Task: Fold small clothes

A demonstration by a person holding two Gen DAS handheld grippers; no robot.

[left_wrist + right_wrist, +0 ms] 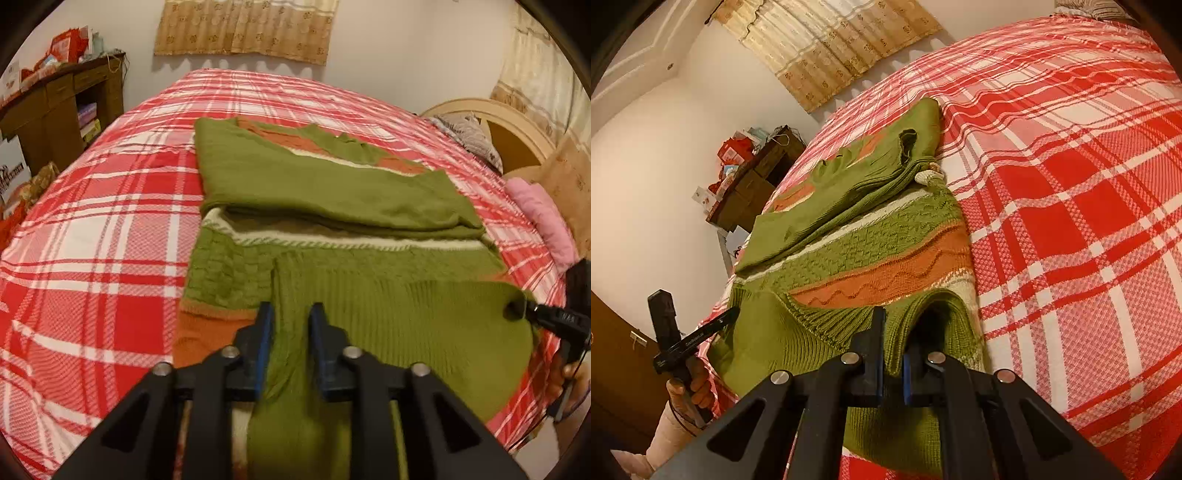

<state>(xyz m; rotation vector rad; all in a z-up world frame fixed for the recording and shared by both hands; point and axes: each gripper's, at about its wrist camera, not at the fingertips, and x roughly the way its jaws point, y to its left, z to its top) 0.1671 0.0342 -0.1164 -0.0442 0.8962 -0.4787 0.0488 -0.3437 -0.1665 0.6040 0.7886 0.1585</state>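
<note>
A green knit sweater (332, 192) with orange and white bands lies flat on the red and white plaid bedspread (110, 221), its sleeves folded across the body. My left gripper (291, 325) is at the near ribbed hem, and a raised fold of green knit fills the gap between its blue pads. My right gripper (894, 354) is shut on the hem's other corner (923, 317), which is lifted into a small arch. Each gripper also shows in the other view: the right gripper (515, 308) pinches the hem's edge, and the left gripper (733, 314) sits at the hem.
A pink folded cloth (543, 218), a patterned pillow (469, 133) and the curved headboard (491, 118) are at the right. A brown desk (62, 96) piled with red boxes stands beyond the bed's left side. A hand (690, 387) holds the left gripper's handle.
</note>
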